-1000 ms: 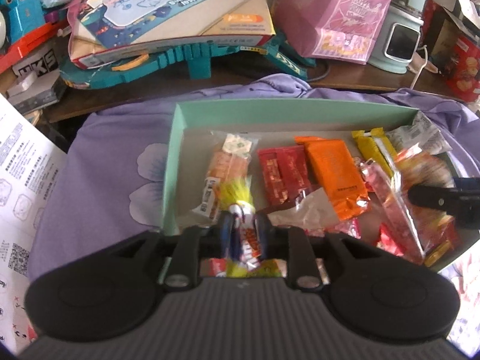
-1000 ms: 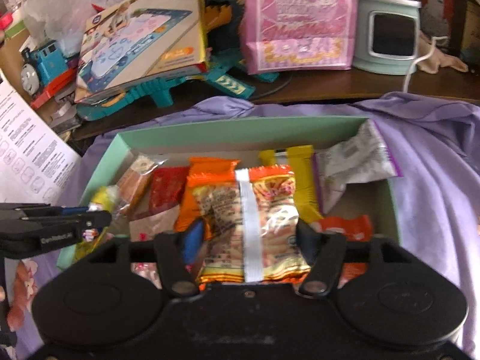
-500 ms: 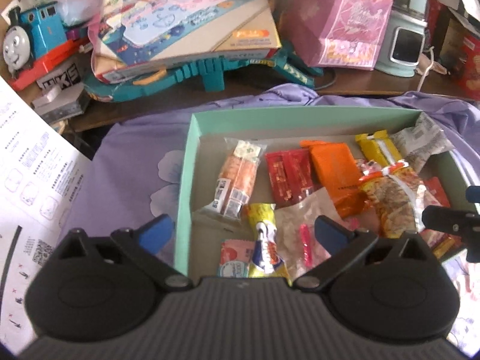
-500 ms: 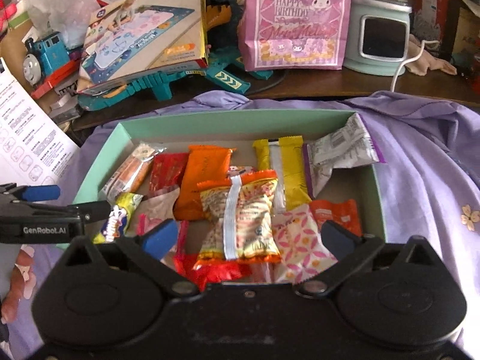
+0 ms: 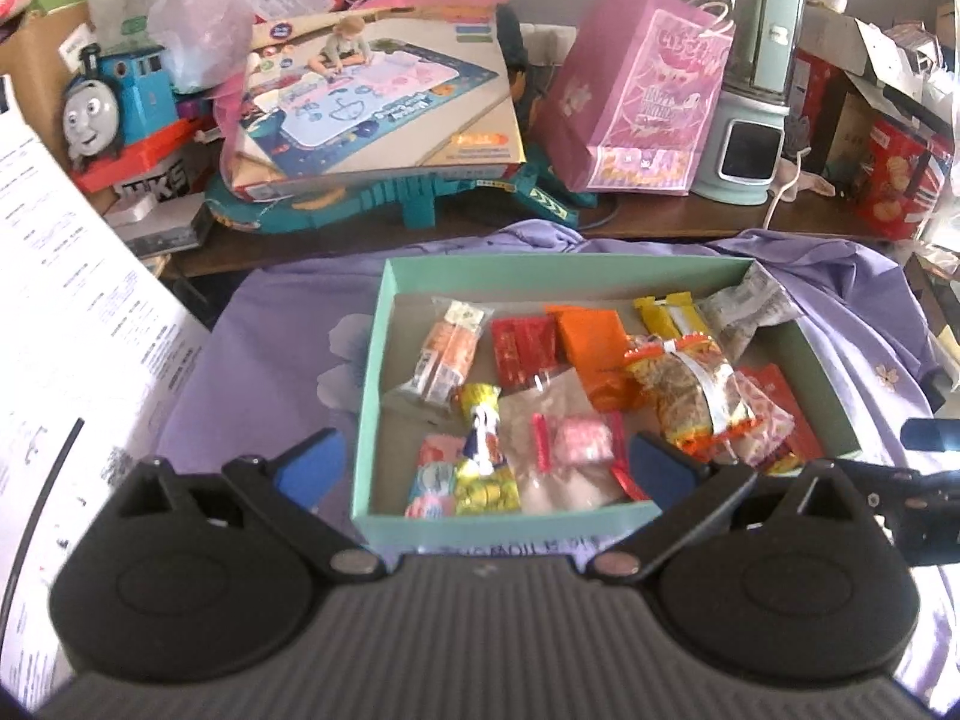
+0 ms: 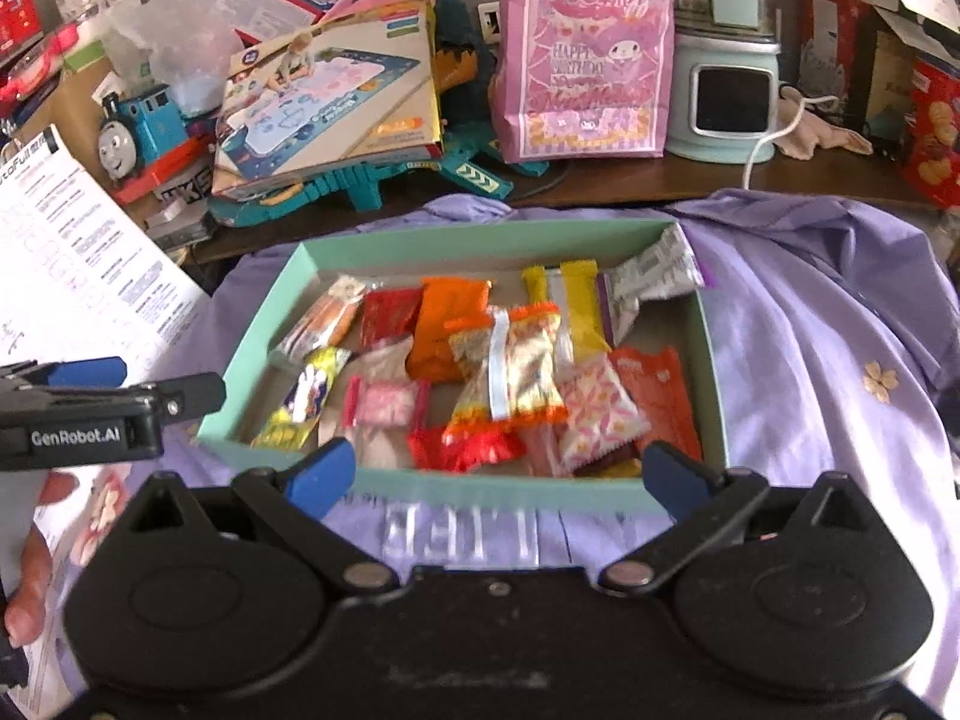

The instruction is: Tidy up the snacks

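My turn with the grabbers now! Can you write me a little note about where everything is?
Left tool: open, empty.
Right tool: open, empty.
Both hover at the near edge of the mint green box on the purple cloth.
Done: the snack packets, including the yellow packet and the orange-edged packet, lie inside the box.
Left: no snacks visible outside it; maybe straighten the pile.

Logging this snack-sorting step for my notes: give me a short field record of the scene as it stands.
container: mint green box on purple cloth
contents: mixed snack packets, all inside the box
top packet: orange-edged bag lying over others
left gripper: jaws open, empty
right gripper: jaws open, empty
behind box: pink gift bag, toy train
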A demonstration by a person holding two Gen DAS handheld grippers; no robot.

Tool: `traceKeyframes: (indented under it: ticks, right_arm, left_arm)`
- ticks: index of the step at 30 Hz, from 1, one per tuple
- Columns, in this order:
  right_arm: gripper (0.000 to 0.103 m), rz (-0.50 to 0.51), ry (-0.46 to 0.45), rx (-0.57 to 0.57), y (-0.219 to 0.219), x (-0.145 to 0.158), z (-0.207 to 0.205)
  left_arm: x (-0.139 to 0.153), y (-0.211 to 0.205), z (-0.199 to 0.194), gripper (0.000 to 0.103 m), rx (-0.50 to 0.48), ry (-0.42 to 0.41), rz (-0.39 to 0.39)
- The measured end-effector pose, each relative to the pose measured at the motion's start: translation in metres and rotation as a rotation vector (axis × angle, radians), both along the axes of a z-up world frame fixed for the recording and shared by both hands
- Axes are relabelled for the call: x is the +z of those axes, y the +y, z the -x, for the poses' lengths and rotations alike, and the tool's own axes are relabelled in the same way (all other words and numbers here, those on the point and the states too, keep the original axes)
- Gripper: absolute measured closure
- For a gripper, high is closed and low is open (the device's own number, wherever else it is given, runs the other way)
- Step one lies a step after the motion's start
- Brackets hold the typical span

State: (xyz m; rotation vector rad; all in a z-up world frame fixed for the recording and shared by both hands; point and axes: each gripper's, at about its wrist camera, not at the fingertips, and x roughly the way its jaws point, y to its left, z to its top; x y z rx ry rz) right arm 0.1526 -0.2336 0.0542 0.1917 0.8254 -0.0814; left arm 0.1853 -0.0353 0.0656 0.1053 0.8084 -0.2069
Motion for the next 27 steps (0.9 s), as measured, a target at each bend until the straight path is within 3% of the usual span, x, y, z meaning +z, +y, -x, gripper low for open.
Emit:
traceKeyframes:
  ticks: [6,12,27]
  right_arm:
    - [0.000,0.016,0.010,-0.020,0.004,0.000,0.038]
    - [0.000,0.019,0.019,-0.050,0.006,-0.004,0.061]
    - [0.000,0.034,0.094,-0.053,0.018,-0.033,0.070]
  left_arm:
    - [0.002,0.006,0.037,0.000,-0.018,-0.041,-0.012]
    - [-0.005,0.015,0.060,0.000,-0.015,-0.023,-0.002]
    - [-0.045,0.038,0.069,0.000,0.089,0.034,-0.001]
